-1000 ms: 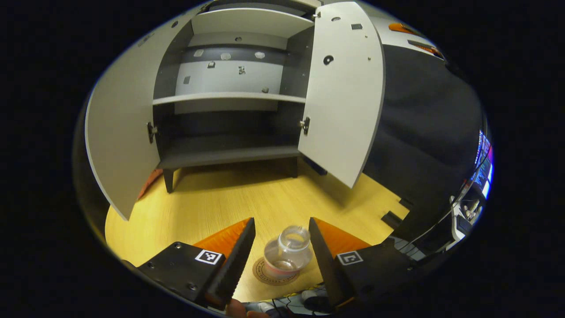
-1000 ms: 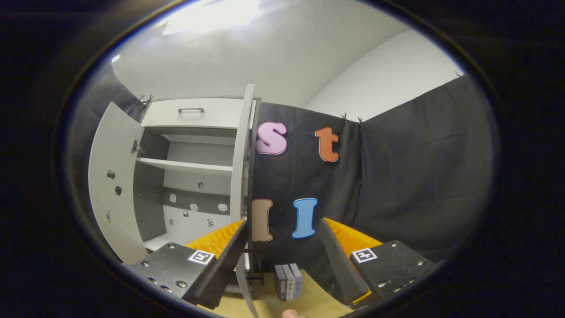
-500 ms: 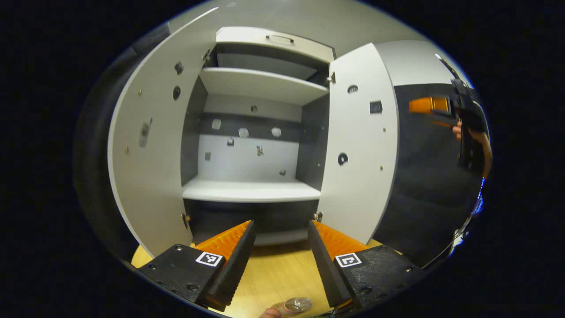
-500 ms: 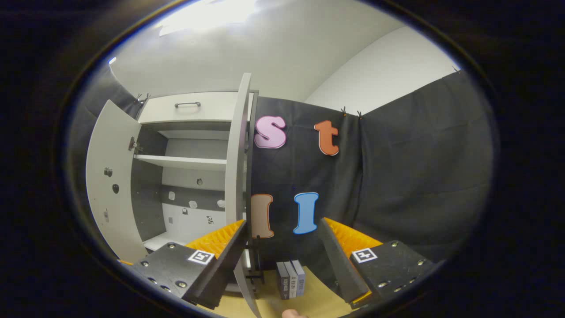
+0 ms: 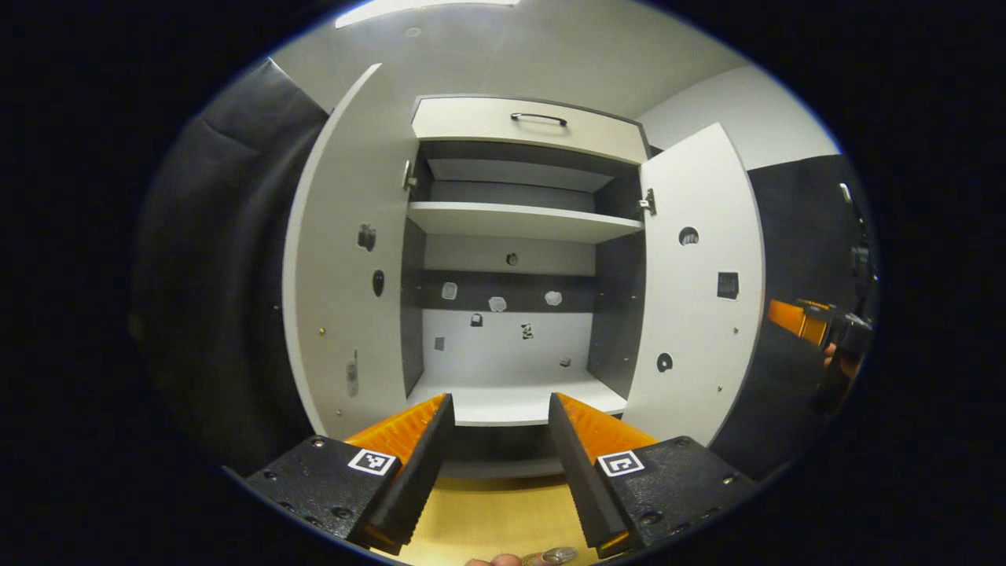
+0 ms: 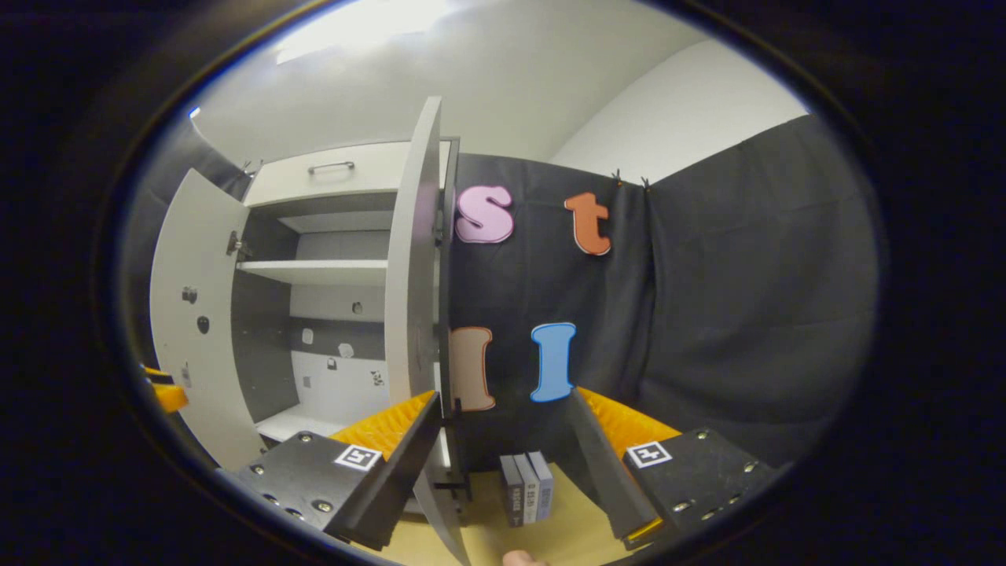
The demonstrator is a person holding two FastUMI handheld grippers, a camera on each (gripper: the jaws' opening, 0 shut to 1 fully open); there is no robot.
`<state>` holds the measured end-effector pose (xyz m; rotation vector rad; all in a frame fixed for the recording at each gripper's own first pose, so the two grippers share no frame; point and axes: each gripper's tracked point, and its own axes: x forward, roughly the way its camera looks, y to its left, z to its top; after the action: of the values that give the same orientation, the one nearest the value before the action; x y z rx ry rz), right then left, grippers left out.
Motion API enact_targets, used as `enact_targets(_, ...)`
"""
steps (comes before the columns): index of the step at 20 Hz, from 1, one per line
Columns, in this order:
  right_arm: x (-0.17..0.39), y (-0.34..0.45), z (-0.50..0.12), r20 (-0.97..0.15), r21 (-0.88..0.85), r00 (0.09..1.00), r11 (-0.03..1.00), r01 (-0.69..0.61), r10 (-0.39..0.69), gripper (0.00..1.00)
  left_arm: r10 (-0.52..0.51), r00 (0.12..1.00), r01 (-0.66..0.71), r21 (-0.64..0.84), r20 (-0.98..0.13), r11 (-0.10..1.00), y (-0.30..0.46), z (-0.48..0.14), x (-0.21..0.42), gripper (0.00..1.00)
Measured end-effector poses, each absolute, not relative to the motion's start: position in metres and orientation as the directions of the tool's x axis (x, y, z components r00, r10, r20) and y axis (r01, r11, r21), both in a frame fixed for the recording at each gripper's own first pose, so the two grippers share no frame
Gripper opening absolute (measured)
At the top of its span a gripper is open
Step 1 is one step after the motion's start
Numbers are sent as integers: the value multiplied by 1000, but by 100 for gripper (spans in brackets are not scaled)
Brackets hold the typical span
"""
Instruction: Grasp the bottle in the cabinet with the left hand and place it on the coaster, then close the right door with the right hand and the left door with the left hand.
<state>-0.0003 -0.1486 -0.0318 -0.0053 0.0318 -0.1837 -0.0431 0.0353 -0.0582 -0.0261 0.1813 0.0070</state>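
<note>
Your left gripper hangs in front of the cabinet w/ fingers spread wide and nothing between them. In the left gripper view both doors stand open: left door swung out to your left, right door swung out to your right. Inside, upper shelf and lower shelf carry nothing; back panel has a few small stickers. A drawer front w/ a handle sits above the opening. At the very bottom edge of that view you see the top of the bottle, clear, low on the wood bench, right beside a bit of your hand; the coaster under it can't be made out from here. Far right of the same view, your right gripper is near the outer face of the right door, well apart from the left one.

In the right gripper view, your right gripper also has fingers spread wide, empty. The right door's edge runs up just above the left finger; whether it touches, can't tell. Cabinet interior shows past it, w/ the left door open beyond. Small stack of grey boxes stands on the bench between your fingers, against the black cloth wall.
</note>
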Motion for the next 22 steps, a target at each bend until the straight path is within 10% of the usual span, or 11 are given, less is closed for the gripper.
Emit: enact_targets(22,54,-3,-66,-118,43,962,969,-242,246,95,323,934,-327,0,-154,945,147,-20,-108,78)
